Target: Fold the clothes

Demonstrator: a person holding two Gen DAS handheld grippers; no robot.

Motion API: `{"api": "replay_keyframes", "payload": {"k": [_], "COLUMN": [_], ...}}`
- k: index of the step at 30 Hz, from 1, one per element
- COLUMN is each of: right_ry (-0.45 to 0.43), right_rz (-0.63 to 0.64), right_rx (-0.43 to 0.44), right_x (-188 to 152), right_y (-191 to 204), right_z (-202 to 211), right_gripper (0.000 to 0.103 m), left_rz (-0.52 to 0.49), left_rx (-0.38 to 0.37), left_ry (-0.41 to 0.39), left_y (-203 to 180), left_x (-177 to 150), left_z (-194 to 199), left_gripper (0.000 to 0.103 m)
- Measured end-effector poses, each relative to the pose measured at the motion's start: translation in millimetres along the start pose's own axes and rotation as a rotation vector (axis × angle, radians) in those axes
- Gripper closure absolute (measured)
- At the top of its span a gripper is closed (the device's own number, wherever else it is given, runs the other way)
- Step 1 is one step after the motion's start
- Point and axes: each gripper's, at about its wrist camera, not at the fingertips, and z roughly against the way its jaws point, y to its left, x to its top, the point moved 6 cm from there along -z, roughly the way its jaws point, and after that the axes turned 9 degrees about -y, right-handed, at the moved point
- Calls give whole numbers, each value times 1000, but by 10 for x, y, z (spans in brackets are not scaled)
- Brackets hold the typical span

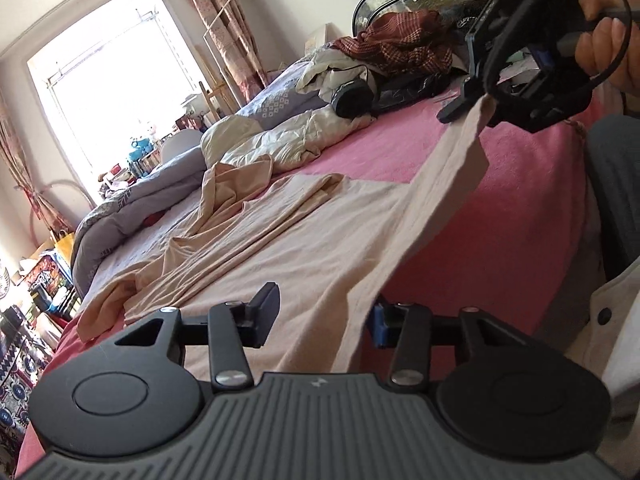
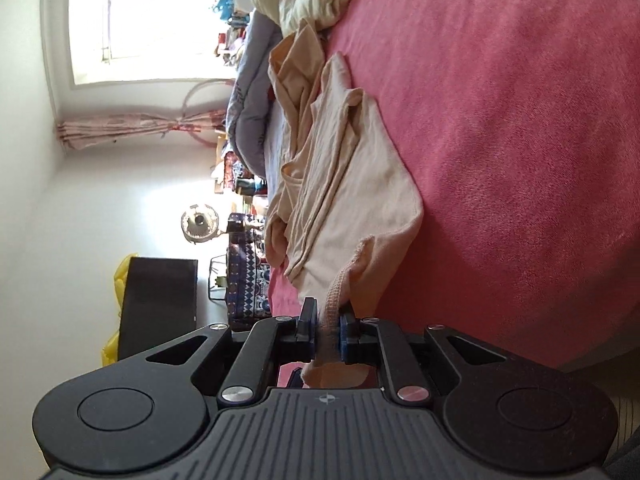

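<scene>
R tool point(image 2: 327, 330) clamps garment point(image 2: 352, 184) hem.

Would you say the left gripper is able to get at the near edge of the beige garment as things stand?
Probably yes: the beige garment lies between the left gripper's open fingers with nothing in the way, while the right gripper holds another edge lifted.

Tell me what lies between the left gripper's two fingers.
In the left wrist view, the left gripper stands open around the pale peach cotton garment, whose edge runs up to the right gripper.

No legible text or labels.
</scene>
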Motion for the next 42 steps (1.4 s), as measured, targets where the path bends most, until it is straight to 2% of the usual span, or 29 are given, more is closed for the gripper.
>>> {"api": "replay_keyframes", "payload": {"k": [3, 4, 5, 6, 7, 8, 10, 11, 13, 15, 18, 21, 23, 26, 27, 28, 30, 32, 37, 40, 42], "right_ry": [-9, -12, -12, -13, -15, -13, -5, 5, 30, 55, 117, 186, 168, 94, 73, 46, -25, -93, -134, -158, -179], "right_rz": [27, 85, 192, 316, 503, 747, 1230, 1442, 1718, 1871, 2054, 2151, 2215, 2302, 2311, 2304, 2291, 2274, 2160, 2052, 2003], "right_rx": [-36, -63, -106, -156, -231, -326, -499, -532, -477, -389, -306, -283, -311, -380, -391, -407, -450, -484, -487, -468, -453], "right_x": [19, 15, -4, -32, -118, -272, -570, -768, -1143, -1453, -1851, -2083, -2140, -2115, -2093, -2067, -1975, -1875, -1645, -1487, -1393], "right_y": [-44, -28, 18, 72, 139, 211, 374, 413, 512, 613, 563, 355, 227, 92, 77, 82, 119, 175, 461, 719, 885], "right_z": [-34, -41, -43, -44, -50, -64, -80, -91, -123, -238, -546, -862, -1053, -1217, -1229, -1230, -1196, -1149, -1017, -945, -923], "right_gripper": [87, 85, 81, 71, 61, 57, 54, 54, 49, 43, 43, 46, 46, 52, 58, 72, 94, 93, 93, 93, 93], "left_rz": [5, 9, 15, 25, 43, 61, 90, 106, 151, 222, 312, 383, 415, 442, 448, 453, 454, 452, 393, 304, 236], "left_rx": [-4, -5, -7, -17, -34, -49, -65, -71, -83, -104, -121, -128, -131, -126, -125, -125, -121, -115, -121, -154, -176], "left_ry": [6, 10, 14, 20, 30, 37, 45, 48, 55, 68, 78, 83, 84, 82, 82, 82, 83, 92, 105, 99, 100], "left_y": [7, 18, 37, 64, 104, 144, 232, 277, 360, 445, 558, 668, 724, 786, 799, 811, 821, 811, 658, 446, 286], "left_x": [10, 10, 9, 11, 14, 19, 34, 42, 54, 63, 64, 58, 53, 39, 30, 21, -9, -49, -90, -63, -70], "left_z": [-22, -31, -38, -46, -61, -73, -103, -120, -160, -212, -256, -285, -287, -281, -277, -274, -271, -284, -241, -149, -92], "left_gripper": [51, 51, 56, 60, 66, 67, 68, 69, 71, 78, 78, 78, 78, 78, 78, 78, 78, 74, 73, 60, 56]}}
